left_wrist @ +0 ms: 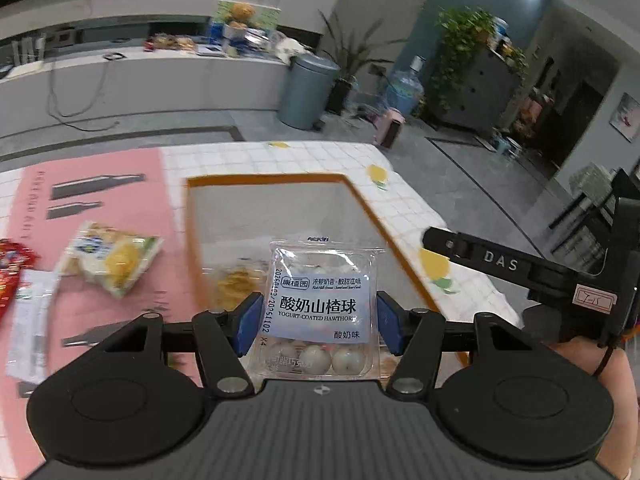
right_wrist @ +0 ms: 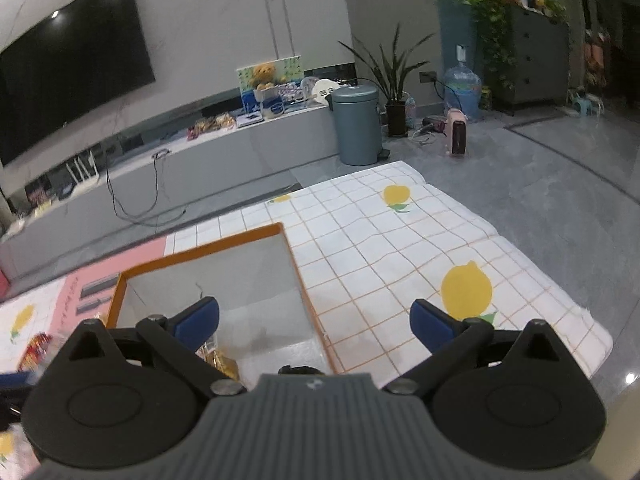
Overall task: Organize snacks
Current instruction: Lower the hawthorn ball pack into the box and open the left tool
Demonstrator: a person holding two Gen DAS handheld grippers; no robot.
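Right, left gripper [left_wrist: 318, 320] is clamped on a clear packet of yogurt-coated hawthorn balls [left_wrist: 322, 304]: blue pads [left_wrist: 248, 322] press its two side edges, packet upright between them, white balls visible through the bottom. The packet sits in front of the near part of the orange-rimmed box [left_wrist: 362, 200].

Right gripper [right_wrist: 314, 322]: jaws spread wide and still opening, nothing between them. It hangs over the box's right rim [right_wrist: 308, 300]. In the left wrist view its black body, marked "DAS", comes in from the right [left_wrist: 500, 262], with a hand [left_wrist: 612, 364] at the edge.

Inside the box, near end: a golden-yellow snack pack [right_wrist: 220, 360] lies on the grey floor, partly hidden behind the left finger. Rest of the floor is bare from here.

Left of the box, on the pink mat [left_wrist: 100, 200]: a yellow-and-white snack bag [left_wrist: 112, 256], a white wrapper [left_wrist: 30, 328] nearer the camera, and a red pack [left_wrist: 10, 276] at the frame edge. All apart from the box.

The box stands on a white grid tablecloth with lemon print [right_wrist: 400, 248].

Farther back: grey pedal bin [right_wrist: 356, 124], potted plant [right_wrist: 394, 80], water jug [right_wrist: 462, 88], low TV bench [right_wrist: 224, 148] with clutter on it, wall TV [right_wrist: 68, 64].
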